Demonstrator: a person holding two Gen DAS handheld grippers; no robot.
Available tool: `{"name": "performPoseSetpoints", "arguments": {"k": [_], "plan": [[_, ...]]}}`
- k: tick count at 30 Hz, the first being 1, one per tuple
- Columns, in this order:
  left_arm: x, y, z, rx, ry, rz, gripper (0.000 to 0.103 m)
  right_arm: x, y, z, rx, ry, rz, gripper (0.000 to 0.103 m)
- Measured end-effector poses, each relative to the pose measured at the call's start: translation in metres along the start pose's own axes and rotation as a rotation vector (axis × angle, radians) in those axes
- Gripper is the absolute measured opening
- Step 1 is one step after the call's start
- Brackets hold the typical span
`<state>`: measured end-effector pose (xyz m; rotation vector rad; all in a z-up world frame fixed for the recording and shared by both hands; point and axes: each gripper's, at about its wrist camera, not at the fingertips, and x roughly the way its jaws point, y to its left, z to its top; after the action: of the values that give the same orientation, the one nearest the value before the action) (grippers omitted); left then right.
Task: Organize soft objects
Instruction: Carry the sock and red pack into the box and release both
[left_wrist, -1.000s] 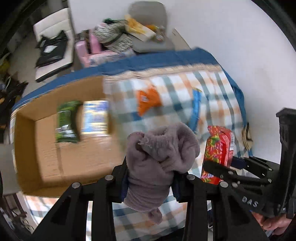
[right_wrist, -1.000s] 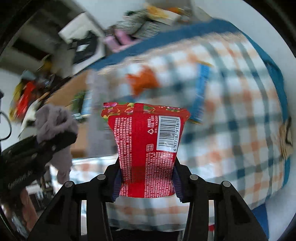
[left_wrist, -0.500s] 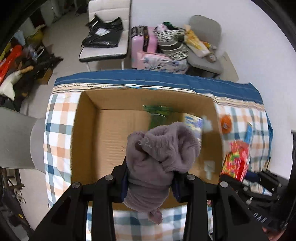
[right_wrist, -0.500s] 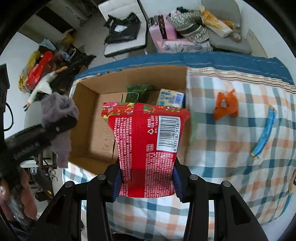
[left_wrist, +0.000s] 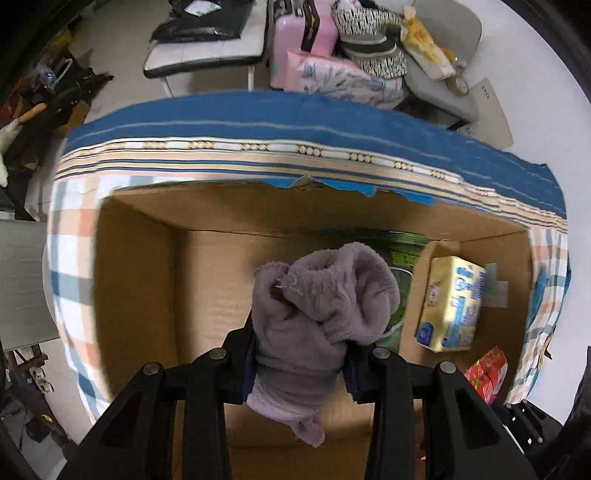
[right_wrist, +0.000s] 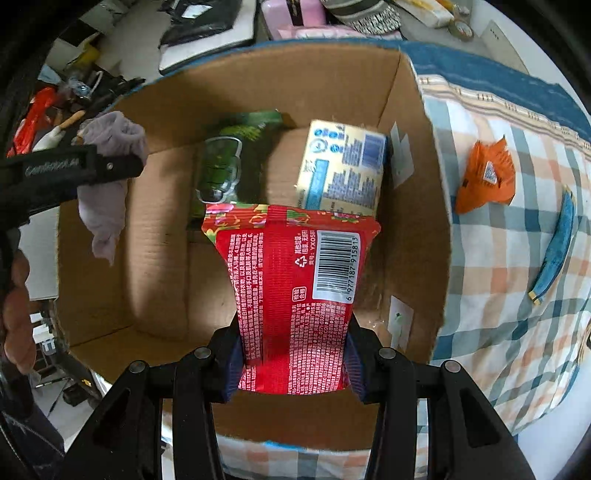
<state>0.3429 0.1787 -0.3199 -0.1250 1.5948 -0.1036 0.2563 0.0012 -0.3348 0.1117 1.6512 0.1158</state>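
Note:
My left gripper (left_wrist: 299, 354) is shut on a bunched purple fleece cloth (left_wrist: 321, 314) and holds it above the open cardboard box (left_wrist: 136, 266). My right gripper (right_wrist: 293, 354) is shut on a red snack packet (right_wrist: 295, 295) and holds it over the box (right_wrist: 436, 206) near its right wall. Inside the box lie a green packet (right_wrist: 229, 162) and a yellow and blue pack (right_wrist: 343, 170). The left gripper with the cloth (right_wrist: 107, 184) shows at the left of the right wrist view. The red packet (left_wrist: 487, 373) shows at the lower right of the left wrist view.
The box sits on a checked cloth with a blue border (left_wrist: 295, 122). On the cloth right of the box lie an orange packet (right_wrist: 487, 177) and a blue strip (right_wrist: 554, 247). Chairs piled with bags (left_wrist: 332, 55) stand beyond the table.
Both grippers have moved left from over the checked cloth to over the box, then closer down to it. Each keeps its hold on its item.

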Motion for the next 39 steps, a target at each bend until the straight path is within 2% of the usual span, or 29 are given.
{"name": "performPoseSetpoints", "arguments": {"k": [10, 14, 17, 20, 24, 25, 27, 29, 30, 39], "plan": [[0.028, -0.002, 0.017, -0.009, 0.082, -0.001, 0.038, 0.028, -0.010, 0.009, 0.026, 0.079, -0.015, 0.049], [0.029, 0.000, 0.016, -0.036, 0.106, -0.010, 0.040, 0.022, -0.008, 0.011, 0.033, 0.096, -0.007, 0.050], [0.022, 0.001, 0.013, -0.050, 0.103, -0.019, 0.046, 0.015, -0.007, 0.010, 0.023, 0.087, -0.007, 0.051], [0.010, 0.004, 0.006, -0.059, 0.082, -0.024, 0.053, 0.006, -0.007, 0.009, 0.022, 0.077, 0.001, 0.056], [-0.016, 0.005, -0.010, -0.056, 0.024, -0.013, 0.073, -0.011, -0.009, 0.006, 0.007, 0.056, -0.006, 0.066], [-0.021, 0.005, -0.016, -0.054, 0.012, -0.008, 0.080, -0.015, -0.009, 0.006, 0.002, 0.047, -0.008, 0.071], [-0.034, 0.006, -0.031, -0.055, -0.019, 0.004, 0.088, -0.022, -0.011, 0.004, 0.002, 0.027, -0.008, 0.083], [-0.041, 0.005, -0.041, -0.050, -0.043, 0.021, 0.091, -0.029, -0.012, 0.001, -0.003, 0.010, -0.002, 0.094], [-0.046, 0.005, -0.050, -0.052, -0.061, 0.029, 0.096, -0.033, -0.012, -0.001, -0.003, 0.001, 0.000, 0.095], [-0.076, 0.000, -0.107, -0.068, -0.166, 0.074, 0.098, -0.056, 0.004, -0.024, -0.048, -0.091, -0.061, 0.096]]}}
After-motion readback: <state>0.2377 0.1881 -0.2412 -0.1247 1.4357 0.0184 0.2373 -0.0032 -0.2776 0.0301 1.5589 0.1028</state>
